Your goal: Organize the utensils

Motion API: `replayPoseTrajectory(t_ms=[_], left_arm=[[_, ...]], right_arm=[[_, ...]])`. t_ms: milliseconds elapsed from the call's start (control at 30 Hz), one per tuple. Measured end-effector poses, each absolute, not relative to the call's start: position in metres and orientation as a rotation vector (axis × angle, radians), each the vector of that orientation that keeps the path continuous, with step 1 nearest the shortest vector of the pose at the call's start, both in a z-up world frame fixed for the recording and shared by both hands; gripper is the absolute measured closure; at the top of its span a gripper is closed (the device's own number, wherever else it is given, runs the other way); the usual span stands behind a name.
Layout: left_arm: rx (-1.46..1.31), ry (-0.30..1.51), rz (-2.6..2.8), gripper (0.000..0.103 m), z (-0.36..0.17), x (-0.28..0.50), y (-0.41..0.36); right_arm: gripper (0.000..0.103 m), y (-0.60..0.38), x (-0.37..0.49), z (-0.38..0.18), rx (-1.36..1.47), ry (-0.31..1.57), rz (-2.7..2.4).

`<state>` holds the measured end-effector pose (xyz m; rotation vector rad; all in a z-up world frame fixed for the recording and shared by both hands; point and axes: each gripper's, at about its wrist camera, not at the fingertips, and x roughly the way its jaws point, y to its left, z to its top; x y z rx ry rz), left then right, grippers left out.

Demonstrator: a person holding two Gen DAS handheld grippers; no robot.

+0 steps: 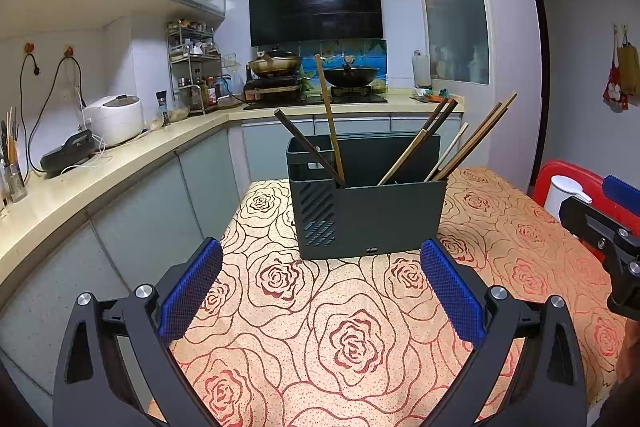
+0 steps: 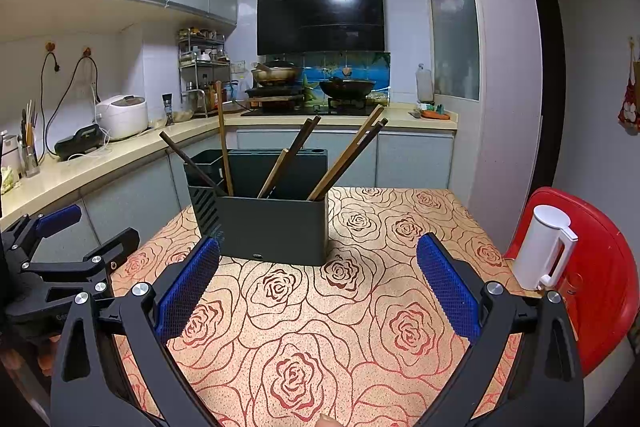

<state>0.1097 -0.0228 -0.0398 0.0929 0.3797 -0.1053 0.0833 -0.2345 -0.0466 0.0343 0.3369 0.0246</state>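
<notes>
Standing upright on the rose-patterned tablecloth (image 1: 352, 343), a dark grey utensil holder (image 1: 372, 219) is seen straight ahead of both cameras, its slotted side wall turned to the left. Several chopsticks (image 1: 470, 143) are propped inside it, leaning out over the rim at different angles: a dark one and a tall pale wooden one at the left end, the others fanned toward the right. The left gripper (image 1: 322, 287) is held spread wide and empty above the cloth, just short of the holder, its blue pads (image 1: 192, 291) well apart. The right gripper (image 2: 318, 283) is likewise parted, with nothing between its pads, and is placed near the front face of the holder (image 2: 272, 223). Each gripper is visible at the edge of the other's view. A white kettle (image 2: 544, 247) is set on a red chair (image 2: 600, 287) beside the table's right edge. Behind, a counter (image 1: 120, 163) carries a white rice cooker (image 1: 116, 119), and two pans are seen on the stove under a black range hood (image 1: 316, 7).
</notes>
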Motion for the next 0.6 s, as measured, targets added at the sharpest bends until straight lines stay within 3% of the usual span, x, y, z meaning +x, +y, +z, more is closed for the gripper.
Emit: replayPoseTrajectory(t_ms=[600], left_arm=[[0.037, 0.416, -0.089, 0.007, -0.039, 0.119, -0.012]], right_arm=[[0.007, -0.236, 0.085, -0.057, 0.034, 0.353, 0.029]])
